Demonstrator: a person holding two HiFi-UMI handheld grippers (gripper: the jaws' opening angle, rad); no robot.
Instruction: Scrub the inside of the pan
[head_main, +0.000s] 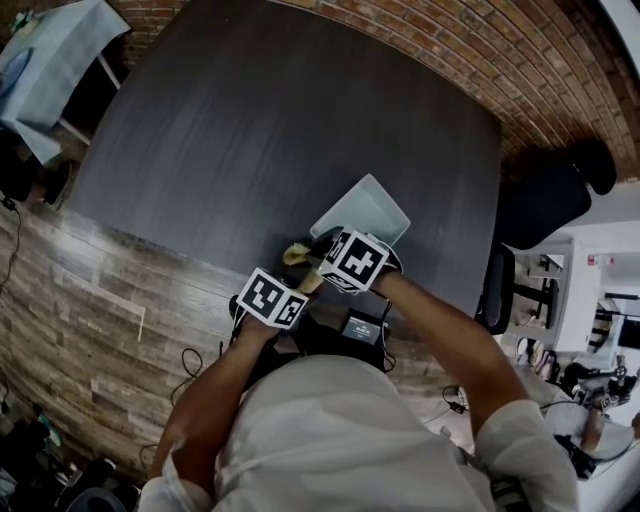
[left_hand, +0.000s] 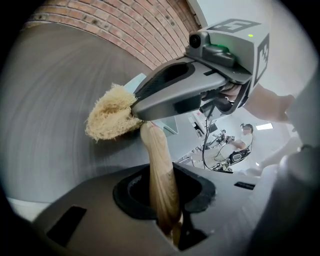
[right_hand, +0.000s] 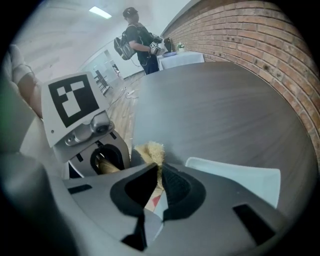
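Note:
A pale rectangular pan (head_main: 368, 208) lies on the dark table (head_main: 280, 120) close to its near edge. My left gripper (left_hand: 162, 192) is shut on the wooden handle (left_hand: 159, 165) of a scrub brush. The brush's straw-coloured head (left_hand: 110, 117) sits at the pan's near left corner, right against the right gripper's fingers (left_hand: 160, 100). My right gripper (right_hand: 159, 187) has its jaws nearly together on a thin pale edge, which looks like the pan's rim (right_hand: 235, 177). The brush head (right_hand: 152, 152) shows just past those jaws. In the head view both marker cubes hide the fingertips.
A black chair (head_main: 545, 195) stands off the table's right end. A cloth-covered table (head_main: 50, 60) is at the far left, and a brick wall (right_hand: 260, 35) runs behind. A person (right_hand: 137, 40) stands far off. A small black device (head_main: 360, 325) sits near my body.

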